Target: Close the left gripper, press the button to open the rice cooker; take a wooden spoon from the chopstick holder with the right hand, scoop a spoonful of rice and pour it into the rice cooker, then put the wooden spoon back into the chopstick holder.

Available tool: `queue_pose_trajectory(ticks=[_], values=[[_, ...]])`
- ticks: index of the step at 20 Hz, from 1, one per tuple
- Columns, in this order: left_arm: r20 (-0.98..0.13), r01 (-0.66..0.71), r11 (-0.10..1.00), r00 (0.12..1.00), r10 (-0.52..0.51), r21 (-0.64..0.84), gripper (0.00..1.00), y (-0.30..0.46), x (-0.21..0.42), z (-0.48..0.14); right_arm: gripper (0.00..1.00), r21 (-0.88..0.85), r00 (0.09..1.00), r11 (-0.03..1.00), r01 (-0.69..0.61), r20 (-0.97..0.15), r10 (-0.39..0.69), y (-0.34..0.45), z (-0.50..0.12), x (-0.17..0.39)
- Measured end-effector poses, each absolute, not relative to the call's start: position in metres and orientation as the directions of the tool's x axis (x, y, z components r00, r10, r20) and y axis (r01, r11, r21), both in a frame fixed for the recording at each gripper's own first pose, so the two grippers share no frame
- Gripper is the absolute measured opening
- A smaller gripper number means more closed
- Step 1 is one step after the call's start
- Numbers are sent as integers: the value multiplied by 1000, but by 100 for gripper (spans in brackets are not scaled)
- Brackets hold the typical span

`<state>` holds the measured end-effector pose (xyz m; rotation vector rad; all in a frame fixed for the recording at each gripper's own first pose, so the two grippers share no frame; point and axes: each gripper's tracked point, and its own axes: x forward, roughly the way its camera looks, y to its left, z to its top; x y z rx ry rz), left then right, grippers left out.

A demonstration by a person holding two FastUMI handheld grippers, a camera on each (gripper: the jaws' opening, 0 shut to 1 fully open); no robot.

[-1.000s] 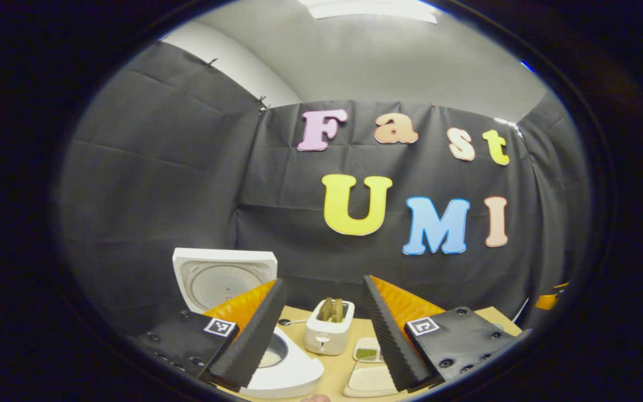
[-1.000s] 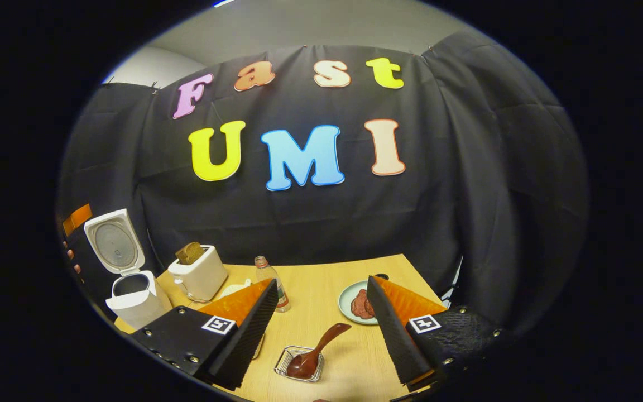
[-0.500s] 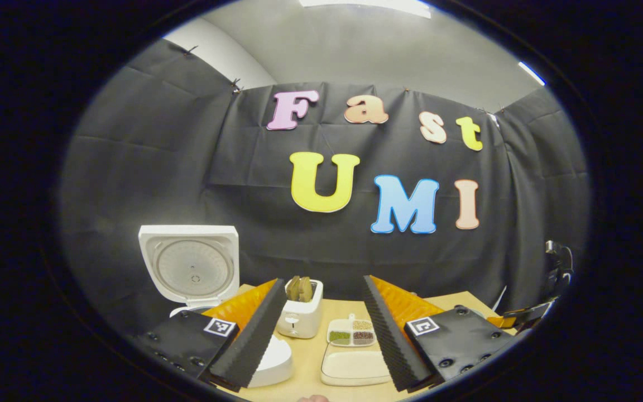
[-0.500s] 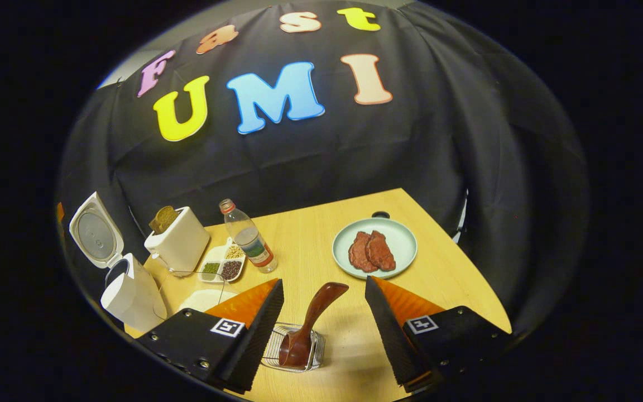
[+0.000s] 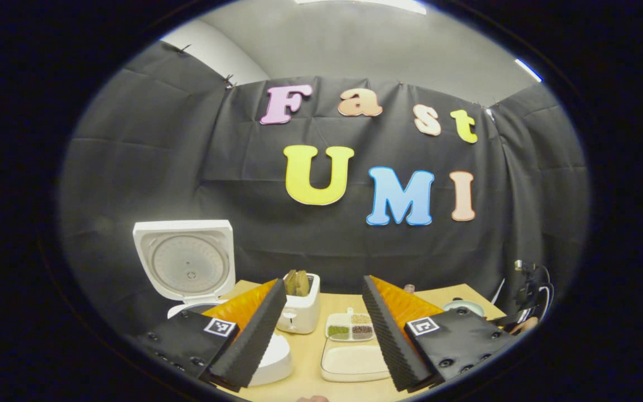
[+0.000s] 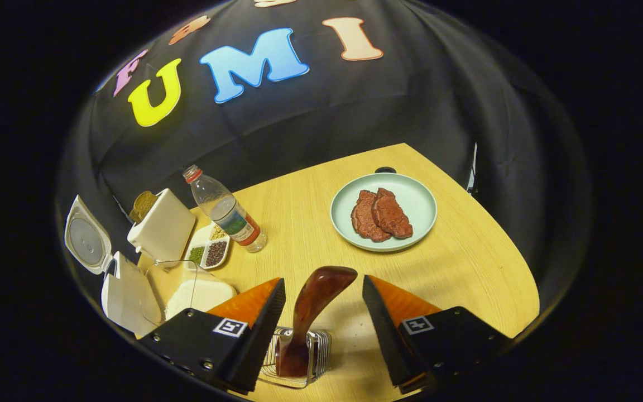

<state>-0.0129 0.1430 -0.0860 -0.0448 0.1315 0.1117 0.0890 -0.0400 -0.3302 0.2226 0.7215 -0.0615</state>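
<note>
the right gripper (image 6: 321, 329) has dropped toward the table and now hangs with its jaws wide open on either side of the spoon (image 6: 310, 312), which stands tilted in the wire holder (image 6: 299, 363) at the near edge of the table (image 6: 466, 268); a second ago the holder and spoon sat further ahead and looked smaller, so the gripper has closed most of the gap. neither finger touches the handle yet, as far as the right gripper view shows. the cooker (image 6: 126, 290) is at the left edge with its lid (image 6: 84, 240) standing up, so the button step looks done. just beside it lies a white tray (image 6: 201, 293) heaped with what is probably the rice, then a divided dish (image 6: 210, 251) of grains, a toaster (image 6: 162, 226) and a bottle (image 6: 224, 212). a plate (image 6: 411, 195) with two pieces of meat sits toward the far right corner. in the left gripper view the left gripper (image 5: 321, 329) is open, empty and held back above the near edge, having pulled away from the cooker (image 5: 268, 363), whose raised lid (image 5: 185, 262) shows at left. judging by this, the step in hand is taking the spoon; the next move calls for a close on the handle, then a lift clear of the wire
</note>
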Motion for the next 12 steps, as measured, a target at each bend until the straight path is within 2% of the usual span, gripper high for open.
queue_pose_trajectory(ticks=[1,2,3,4,5,6,7,8,9,12], values=[[-143,-115,993,984,109,-34,96,144,-12,-89,73,189,747,975,115,-663,40,-36,-332,88],[-150,-118,992,982,112,-35,95,145,-11,-91,66,206,744,972,111,-665,57,-34,-335,90],[-150,-119,992,982,113,-35,96,145,-11,-90,35,255,745,962,94,-660,102,-25,-321,82],[-146,-120,992,983,114,-32,95,146,-11,-90,34,300,742,948,103,-658,127,-20,-316,82],[-144,-121,992,983,116,-27,96,147,-10,-88,25,308,741,947,89,-656,143,-17,-316,80],[-139,-120,992,984,115,-24,96,148,-10,-87,25,311,748,947,80,-647,150,-17,-315,81],[-136,-116,993,984,112,-28,96,147,-9,-86,16,310,747,949,57,-643,166,-10,-313,77],[-135,-114,993,985,109,-30,95,146,-7,-88,15,285,753,957,47,-640,154,-10,-311,76],[-129,-111,993,986,106,-34,96,145,-7,-86,7,282,763,959,38,-627,154,-5,-309,73],[-116,-106,994,988,101,-35,95,148,-9,-83,4,239,792,971,-2,-592,147,4,-289,66]])
